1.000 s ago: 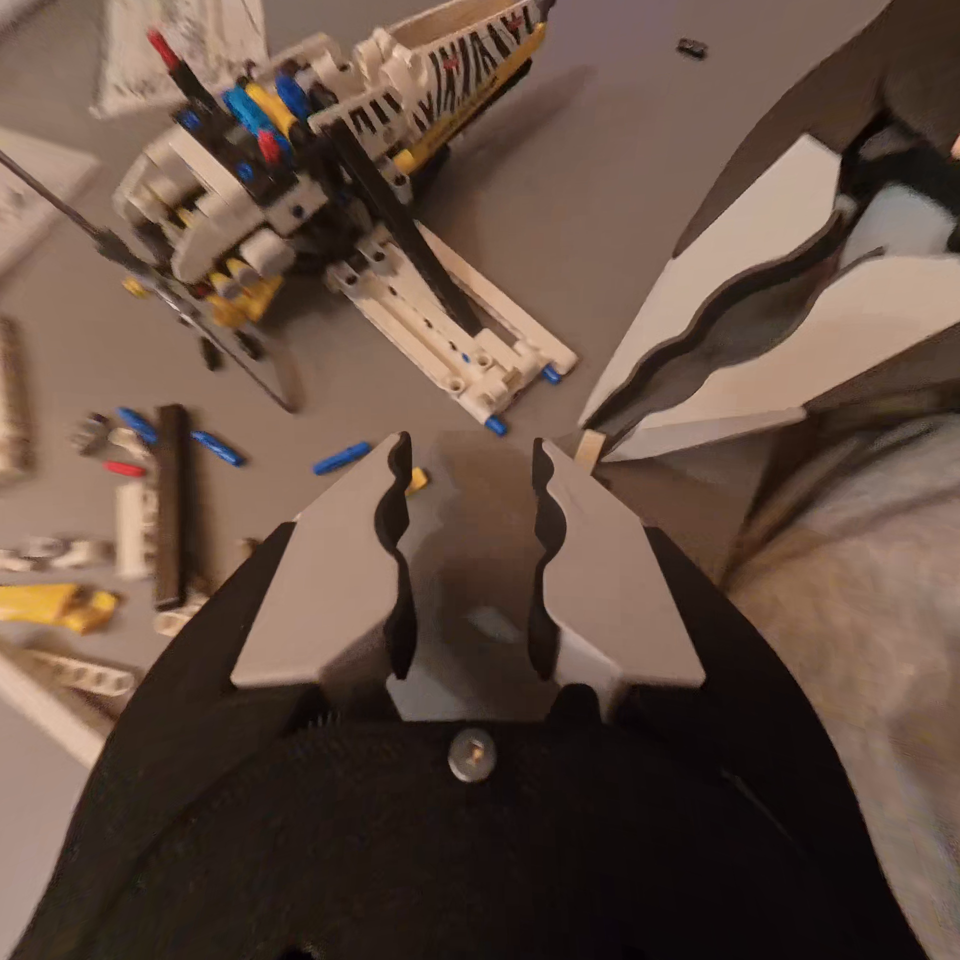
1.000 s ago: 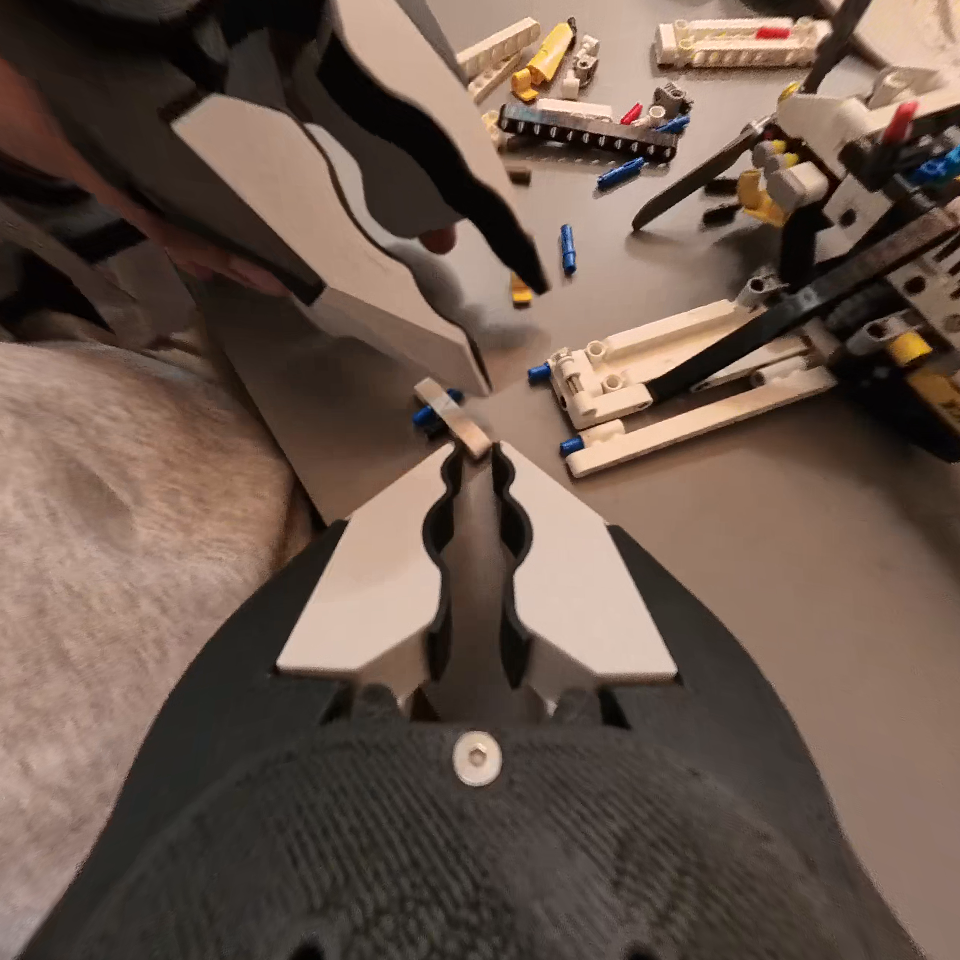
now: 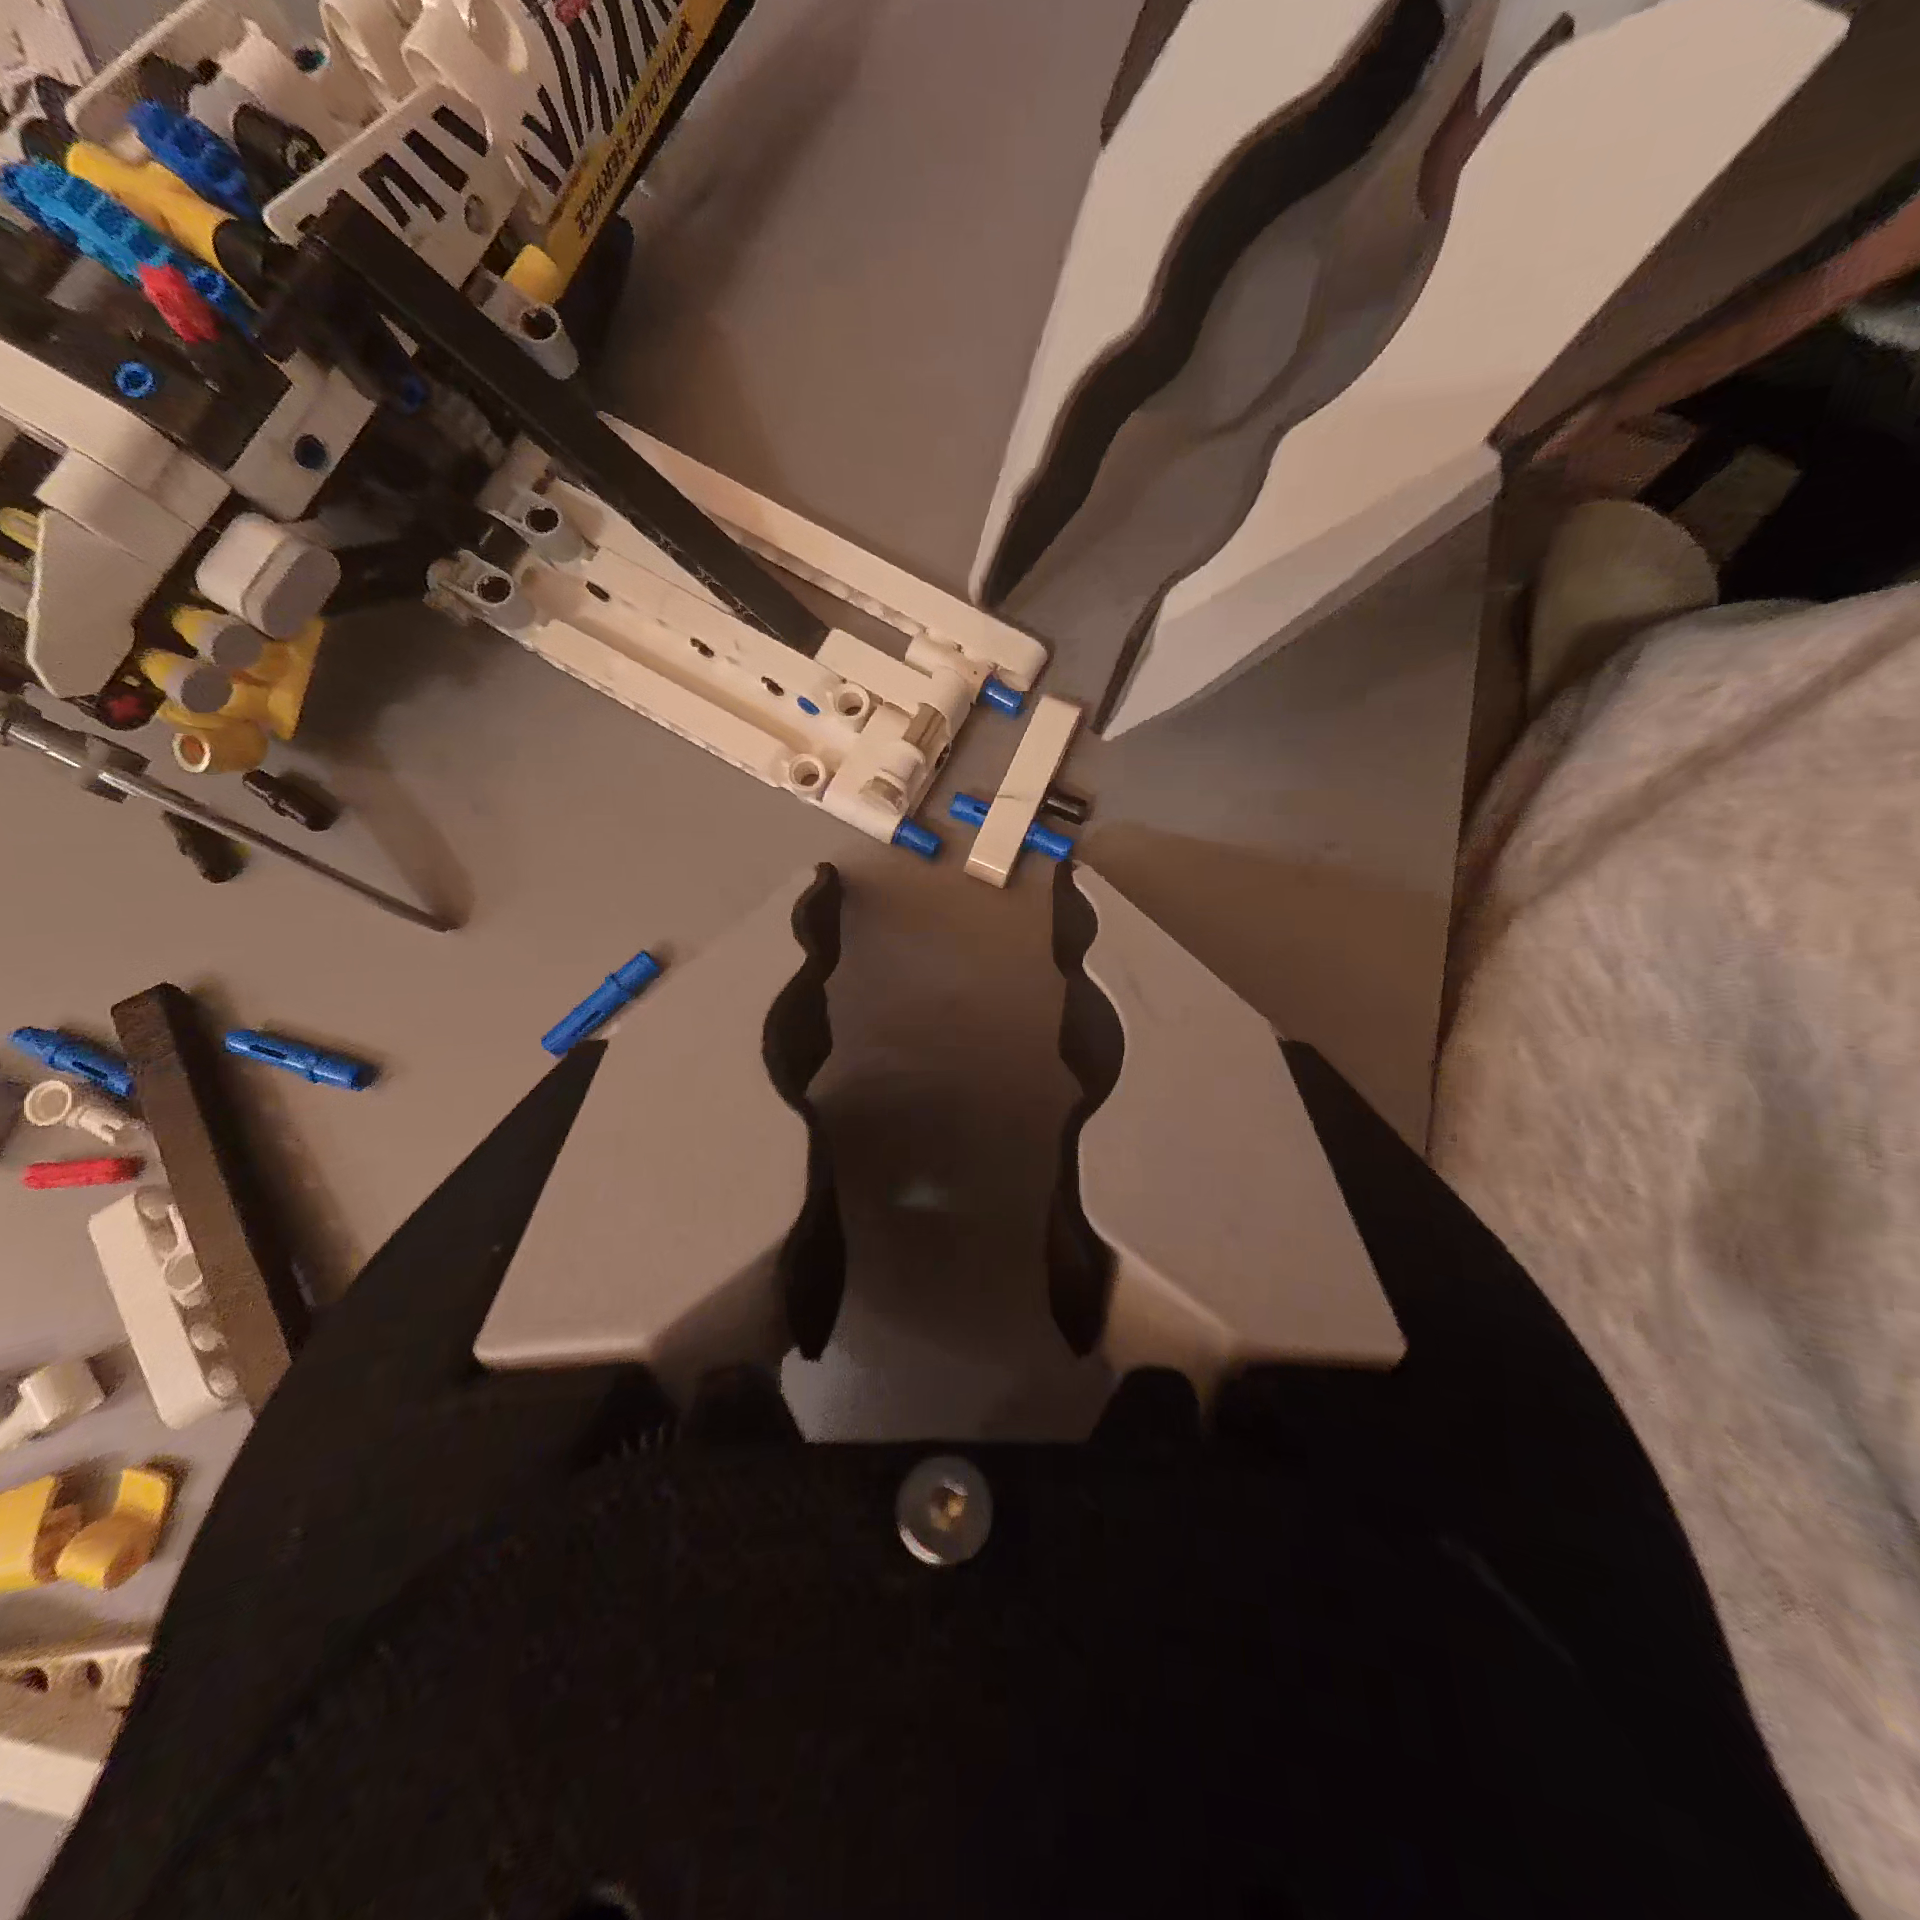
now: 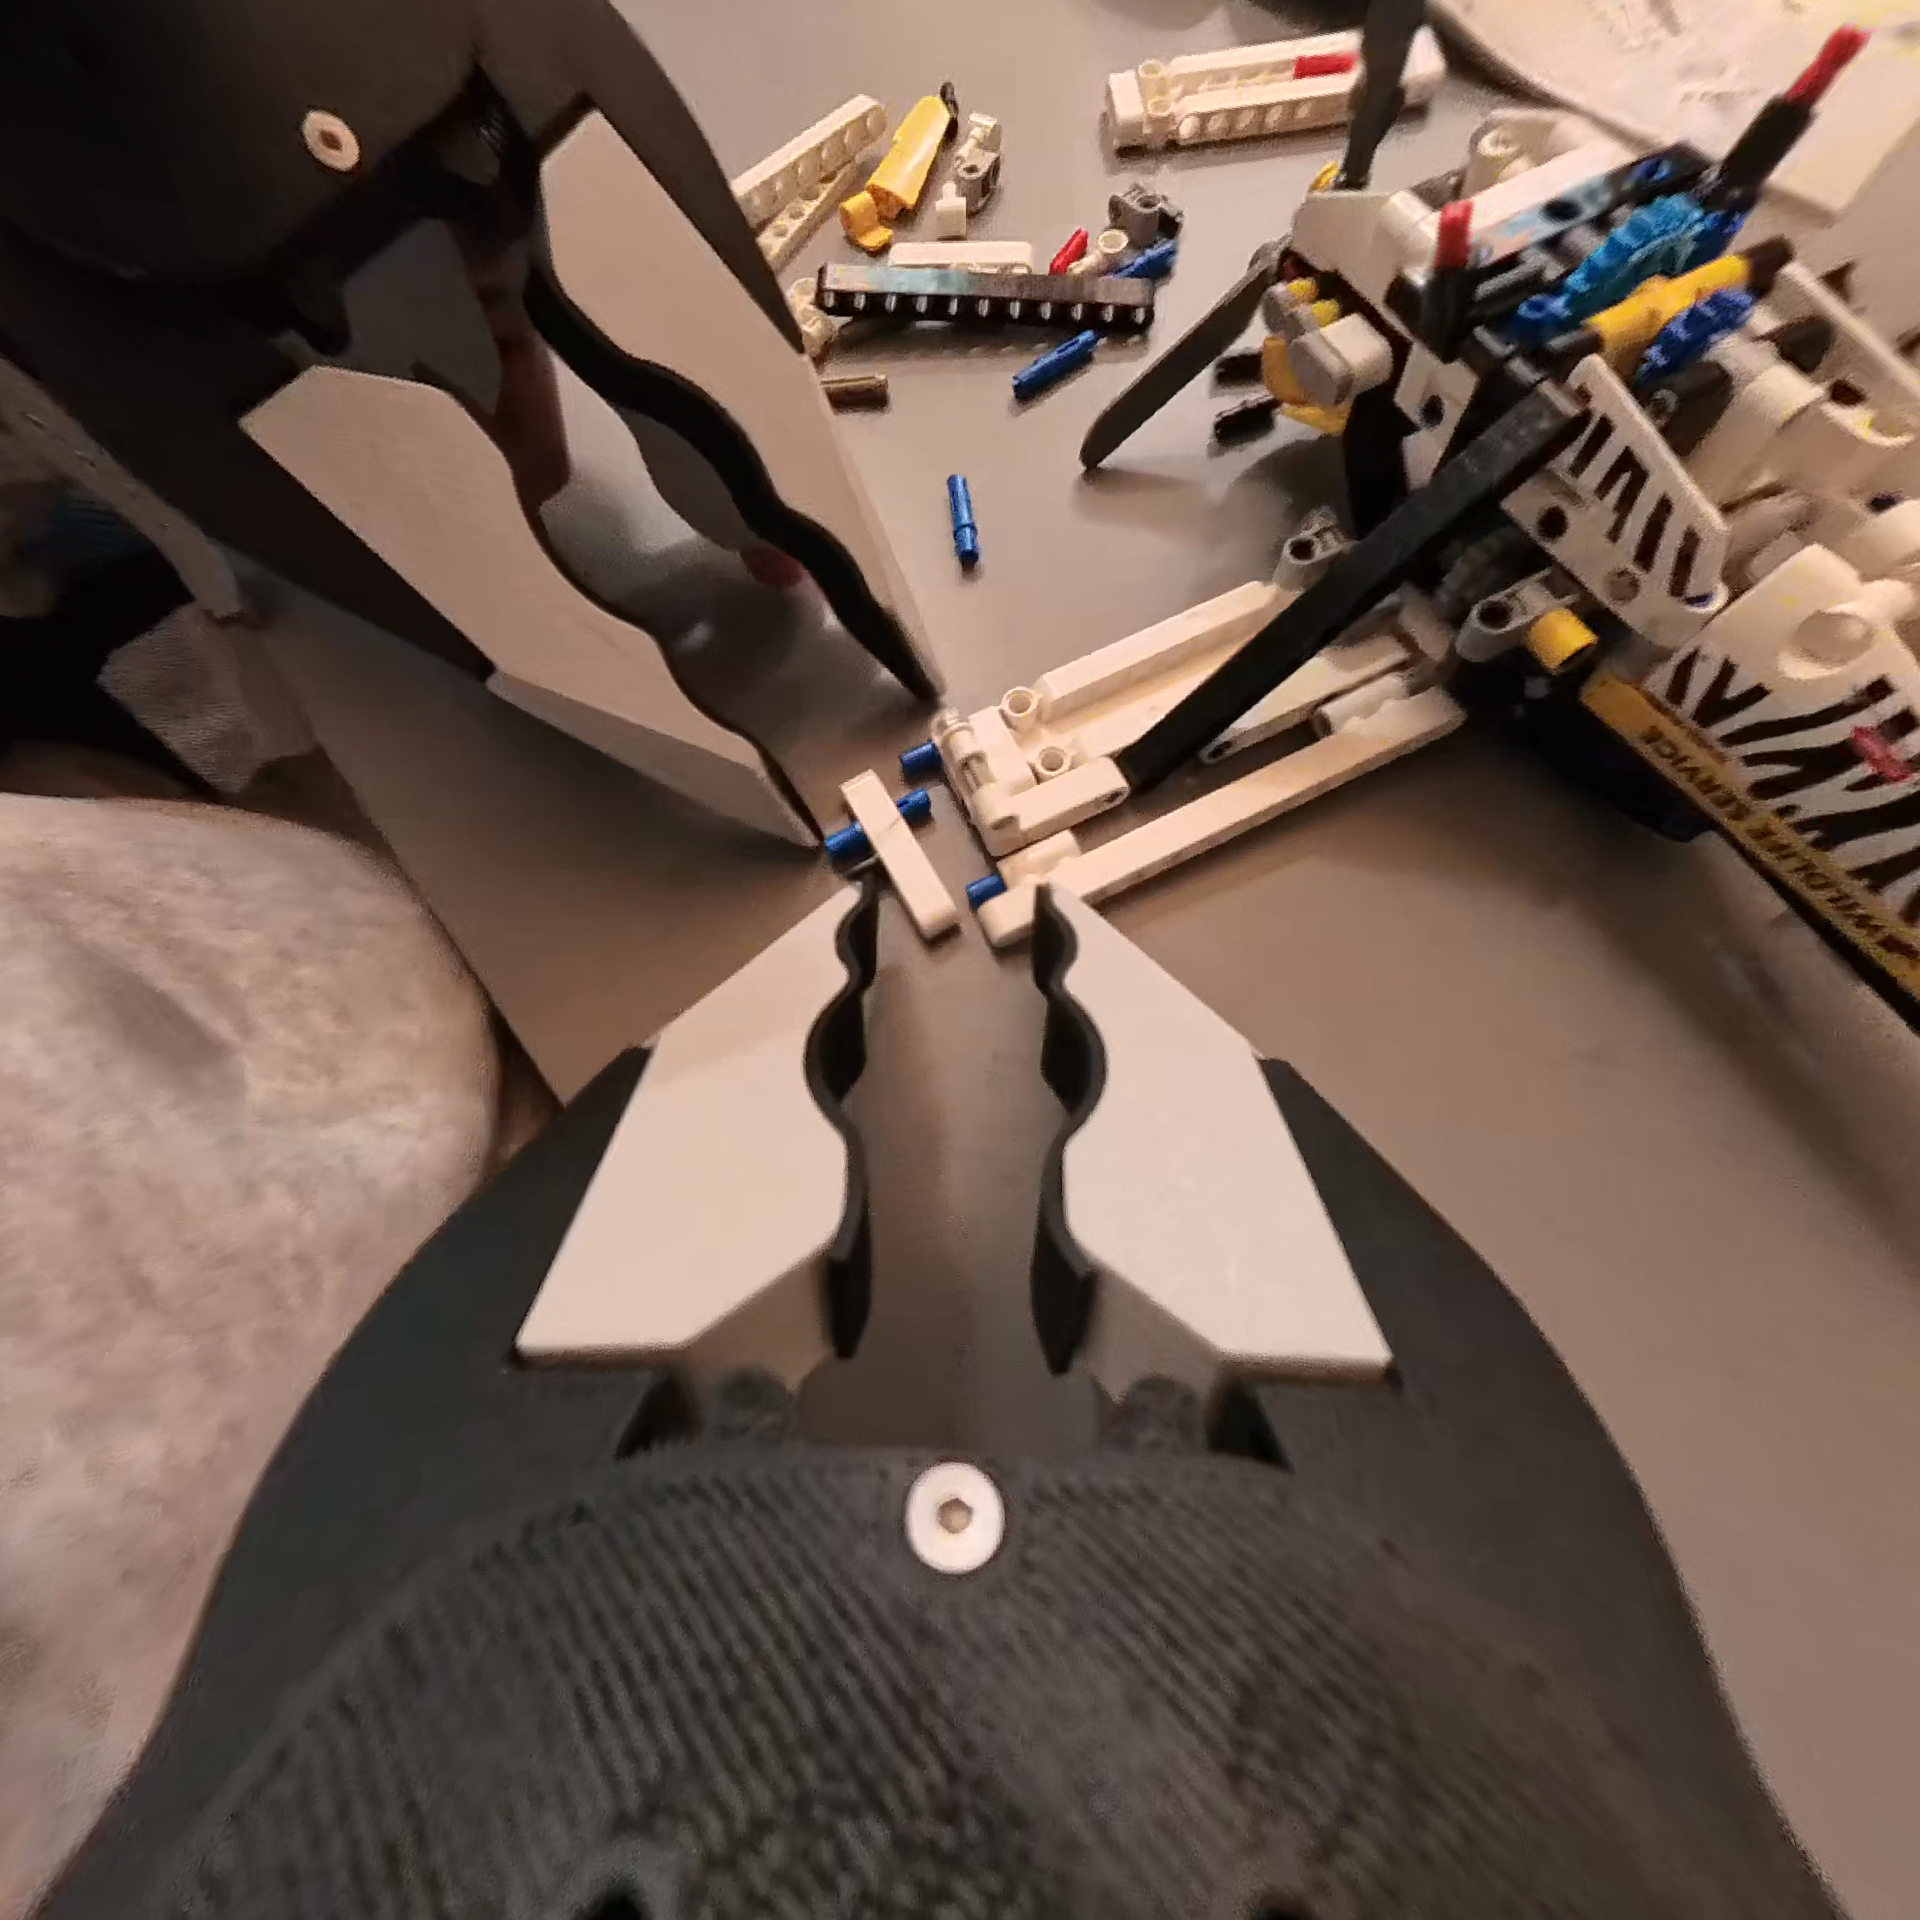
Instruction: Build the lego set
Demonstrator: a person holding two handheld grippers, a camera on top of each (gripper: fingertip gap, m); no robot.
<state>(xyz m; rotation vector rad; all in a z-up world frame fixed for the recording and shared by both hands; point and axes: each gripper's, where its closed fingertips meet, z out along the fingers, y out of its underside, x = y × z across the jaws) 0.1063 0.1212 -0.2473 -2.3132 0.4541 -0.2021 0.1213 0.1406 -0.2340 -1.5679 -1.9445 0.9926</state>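
Observation:
A part-built model (image 3: 343, 343) of white, black, yellow and blue pieces with zebra-striped panels stands on the grey table; it also shows in the right wrist view (image 4: 1558, 436). Its white tail beams (image 3: 790, 675) end near both grippers. A short white beam with blue pins (image 3: 1023, 790) lies on the table just past that tail end, also seen in the right wrist view (image 4: 899, 857). My left gripper (image 3: 943, 873) is open and empty, its tips just short of the beam. My right gripper (image 4: 954, 896) is open, the beam's end at its tips.
Loose pieces lie to the left: a long black beam (image 3: 197, 1164), blue pins (image 3: 603, 1003), a white beam (image 3: 156, 1309), yellow parts (image 3: 73, 1527). More white beams (image 4: 1247, 88) lie far back. A person's grey garment (image 3: 1662, 1143) lies past the table's near edge. The grippers are tip to tip, or close to it.
My right gripper has opened and let go of the short white beam, which now lies by the tail end. My left gripper has moved closer to the model and opened wider.

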